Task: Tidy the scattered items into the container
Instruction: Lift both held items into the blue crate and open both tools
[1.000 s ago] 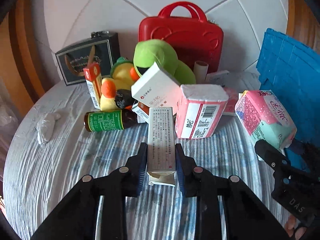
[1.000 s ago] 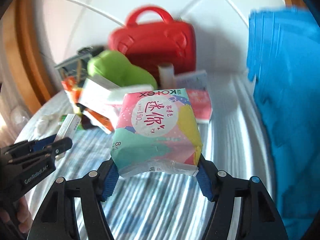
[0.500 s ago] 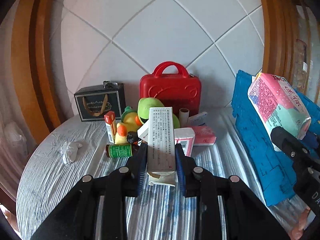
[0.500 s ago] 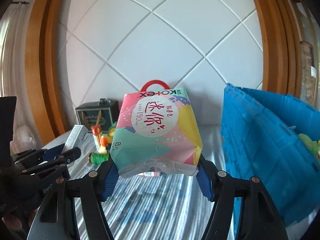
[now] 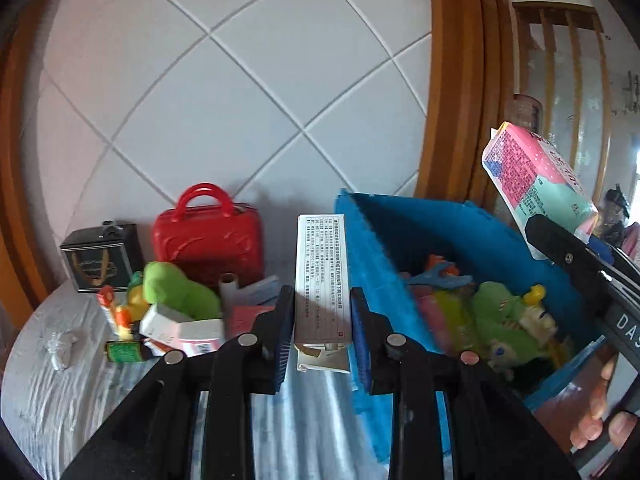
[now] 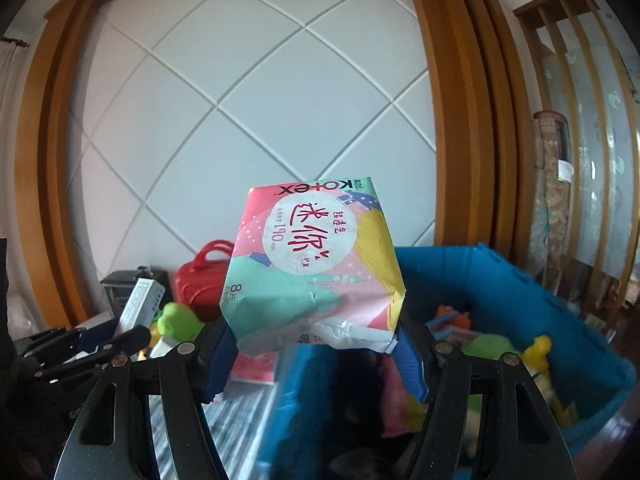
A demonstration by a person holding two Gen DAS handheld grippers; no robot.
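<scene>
Now both loads hang above the bench: the left hand-held gripper [image 5: 322,330] clenches the slim white box [image 5: 323,276], long axis at twelve o'clock, blue container [image 5: 440,228] at two o'clock, while the right hand-held gripper [image 6: 316,356], nearer, grasps the pad pack [image 6: 316,264] over its rim.

1. A tall white medicine box [image 5: 323,280] stands upright, printed face to the camera, its bottom flap hanging open, pinched at its lower sides.
2. A soft pink, teal and yellow Kotex pack [image 6: 314,264] sits lifted off the worktop, label upside down, its crinkled sealed end lowest.
3. The blue container [image 5: 400,236] stands open, toys piled inside.
4. More boxes, a green bottle [image 5: 125,351] and a green plush toy [image 5: 176,290] lie clustered on the striped worktop [image 5: 60,396].
</scene>
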